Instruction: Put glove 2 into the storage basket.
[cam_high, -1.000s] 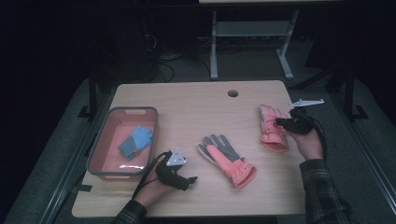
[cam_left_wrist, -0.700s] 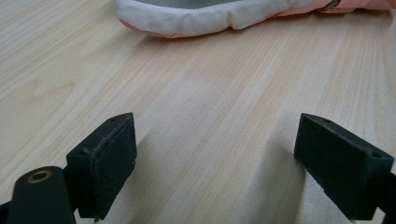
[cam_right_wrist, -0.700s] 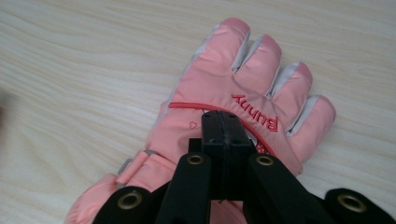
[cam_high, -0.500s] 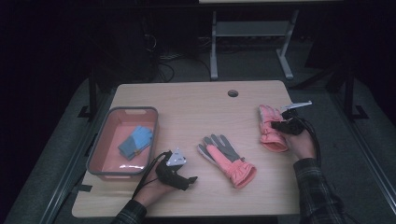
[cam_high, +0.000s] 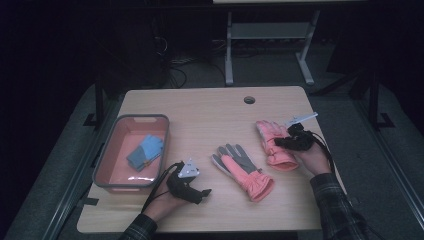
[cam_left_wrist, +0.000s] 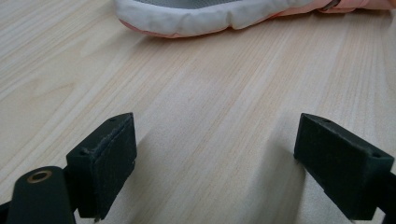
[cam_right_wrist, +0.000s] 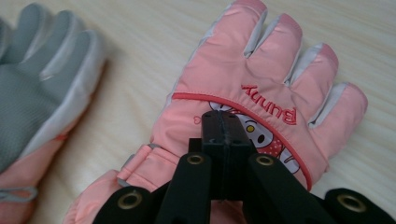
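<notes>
Two pink gloves lie on the table: one palm-up glove in the middle, one back-up glove to its right. The right gripper, jaws pressed together, sits over the back-up glove; whether fabric is pinched is hidden. The left gripper rests wide apart near the left tray, which holds one blue item, hard to identify.

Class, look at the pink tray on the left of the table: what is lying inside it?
Inside the pink tray lies a blue folded item, perhaps gloves. The tray floor under it is covered and cannot be seen.
</notes>
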